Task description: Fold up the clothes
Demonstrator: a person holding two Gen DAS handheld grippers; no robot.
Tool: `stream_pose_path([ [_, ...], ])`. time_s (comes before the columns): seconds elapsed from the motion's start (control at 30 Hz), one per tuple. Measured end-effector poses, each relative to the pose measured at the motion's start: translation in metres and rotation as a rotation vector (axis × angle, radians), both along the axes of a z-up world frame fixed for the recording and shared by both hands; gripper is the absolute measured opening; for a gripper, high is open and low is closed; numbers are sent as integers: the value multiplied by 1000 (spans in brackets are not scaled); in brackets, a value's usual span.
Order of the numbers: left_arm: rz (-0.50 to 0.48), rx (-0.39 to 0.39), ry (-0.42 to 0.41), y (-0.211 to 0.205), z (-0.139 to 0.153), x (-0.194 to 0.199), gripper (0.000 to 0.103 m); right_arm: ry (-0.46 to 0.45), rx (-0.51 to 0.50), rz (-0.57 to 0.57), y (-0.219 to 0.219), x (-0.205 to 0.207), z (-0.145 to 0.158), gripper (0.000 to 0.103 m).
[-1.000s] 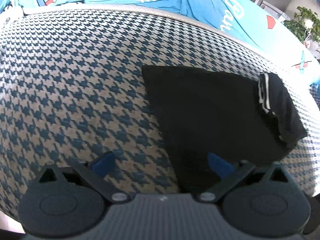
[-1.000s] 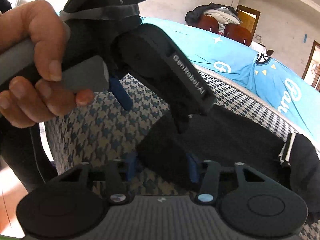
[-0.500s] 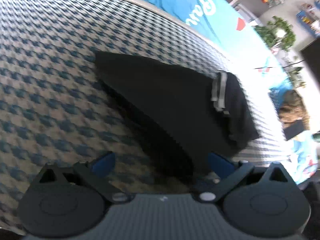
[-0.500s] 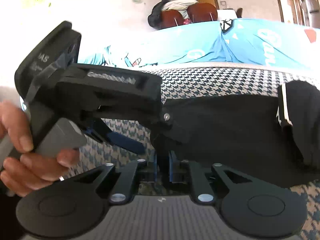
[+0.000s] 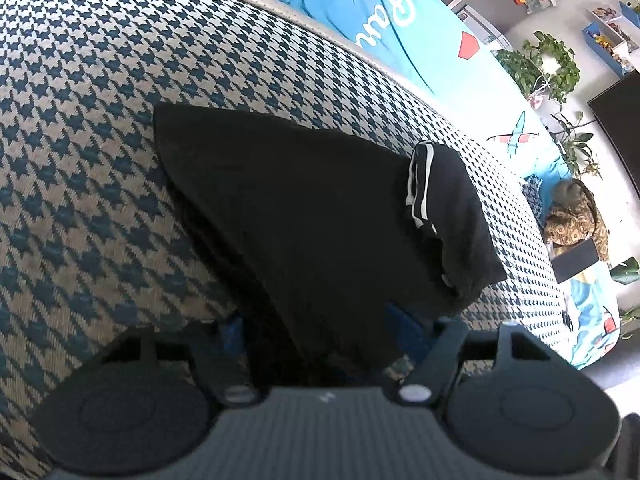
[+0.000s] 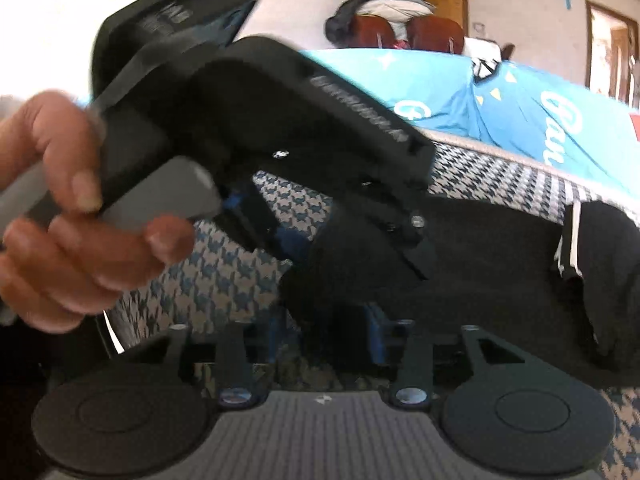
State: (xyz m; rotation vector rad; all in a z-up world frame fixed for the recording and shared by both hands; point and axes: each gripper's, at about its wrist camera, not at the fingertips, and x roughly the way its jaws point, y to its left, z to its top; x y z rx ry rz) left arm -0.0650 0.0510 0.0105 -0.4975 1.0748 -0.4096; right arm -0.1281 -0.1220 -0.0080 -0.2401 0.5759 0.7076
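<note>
A black garment (image 5: 304, 216) lies on the houndstooth surface (image 5: 100, 100), with a bunched part bearing white stripes (image 5: 420, 184) at its far right. My left gripper (image 5: 320, 328) is open, its blue pads either side of the garment's near corner. In the right wrist view the garment (image 6: 480, 272) spreads to the right. My right gripper (image 6: 324, 332) is partly open around a raised black fold, with the pads close to the cloth. The left gripper's body (image 6: 280, 140), held by a hand (image 6: 72, 216), fills the upper left of that view.
A light blue printed cloth (image 5: 384, 20) covers the surface behind the houndstooth one. Potted plants (image 5: 544, 68) and a dark screen stand at the far right. Chairs with piled clothing (image 6: 400, 20) and wooden doors lie beyond.
My left gripper has moved down onto the garment's near corner and narrowed a little. My right gripper, shut on the fold half a second ago, has opened partway.
</note>
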Motion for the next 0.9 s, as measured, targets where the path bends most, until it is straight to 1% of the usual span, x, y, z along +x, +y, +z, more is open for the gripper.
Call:
stream_pose_path([
  [0.13, -3, -7, 2, 2, 2, 1, 70, -19, -36, 20, 8, -1, -8, 51],
  [0.2, -2, -13, 7, 3, 3, 1, 70, -36, -51, 26, 11, -1, -11, 56],
  [0.23, -2, -16, 10, 4, 3, 2, 70, -51, -59, 30, 12, -2, -13, 56],
  [0.33, -10, -27, 14, 4, 5, 3, 70, -110, -105, 11, 18, 0, -20, 56],
  [0.43, -19, -47, 18, 5, 8, 3, 70, -139, -122, -3, 21, 6, -25, 54],
  [0.47, -21, -50, 20, 5, 9, 4, 70, -140, -120, -7, 21, 8, -26, 47],
  [0.5, -22, -47, 20, 5, 9, 5, 70, -140, -120, -12, 21, 12, -27, 33],
  [0.57, -12, -30, 22, 7, 8, 7, 71, -128, -113, -31, 19, 17, -28, 23],
  [0.63, 9, -10, 27, 9, 5, 10, 73, -106, -87, -45, 14, 22, -27, 17],
  [0.67, 24, -2, 32, 10, 2, 12, 75, -95, -72, -51, 12, 24, -27, 12],
  [0.73, 59, 9, 40, 16, -1, 18, 78, -97, -69, -64, 9, 26, -28, 11],
  [0.83, 99, -8, 39, 24, -4, 28, 83, -79, -36, -76, 1, 30, -30, 10],
  [0.9, 120, -2, 33, 27, -5, 36, 85, -82, -23, -82, -4, 30, -31, 10],
])
